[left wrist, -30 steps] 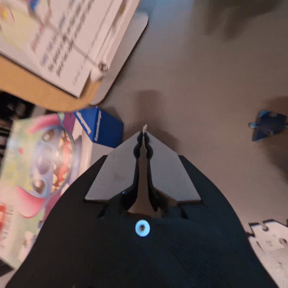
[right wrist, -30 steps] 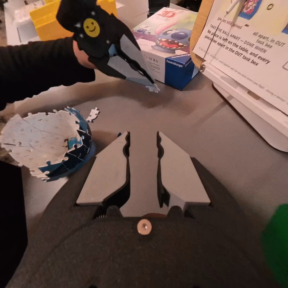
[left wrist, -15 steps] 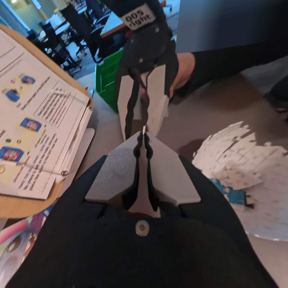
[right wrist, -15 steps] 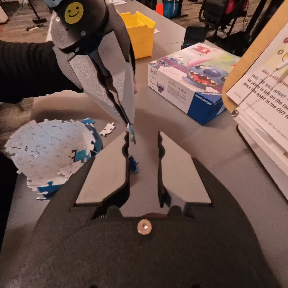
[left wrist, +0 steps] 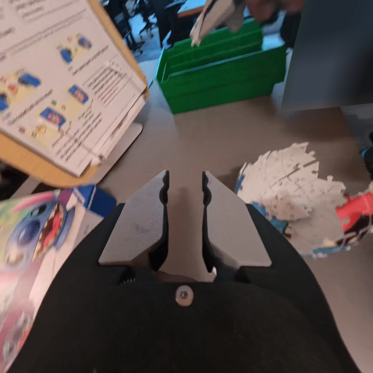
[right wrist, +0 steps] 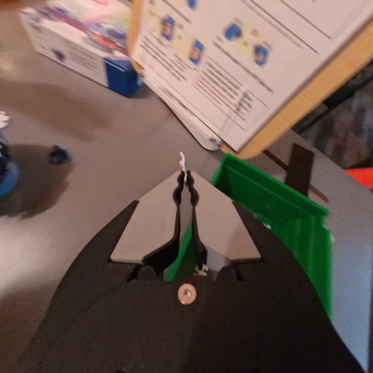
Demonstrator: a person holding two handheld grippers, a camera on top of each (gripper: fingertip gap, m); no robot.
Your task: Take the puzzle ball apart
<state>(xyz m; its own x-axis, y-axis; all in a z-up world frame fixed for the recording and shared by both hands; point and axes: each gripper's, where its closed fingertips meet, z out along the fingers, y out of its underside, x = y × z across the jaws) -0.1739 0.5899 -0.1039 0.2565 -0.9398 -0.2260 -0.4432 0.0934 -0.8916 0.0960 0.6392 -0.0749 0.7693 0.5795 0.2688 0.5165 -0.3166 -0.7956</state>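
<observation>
From the left claw's camera: at nine o'clock a colourful cardboard puzzle box (left wrist: 38,228) with a blue corner lies flat on the grey table (left wrist: 201,141). At ten o'clock a printed white instruction sheet (left wrist: 66,80) is propped on a tan board, tilted as if for reading. The left claw (left wrist: 185,175) is released, with only bare table between its fingers. At twelve o'clock stands a green plastic bin (left wrist: 222,80). At three o'clock sits a half-shell of joined puzzle pieces (left wrist: 290,203), white inside.

From the right claw's camera: the right claw (right wrist: 184,173) is clenched on a thin white-and-blue puzzle piece (right wrist: 183,164), edge-on, just beside the bin's near corner. Writing is blurred and not given.
</observation>
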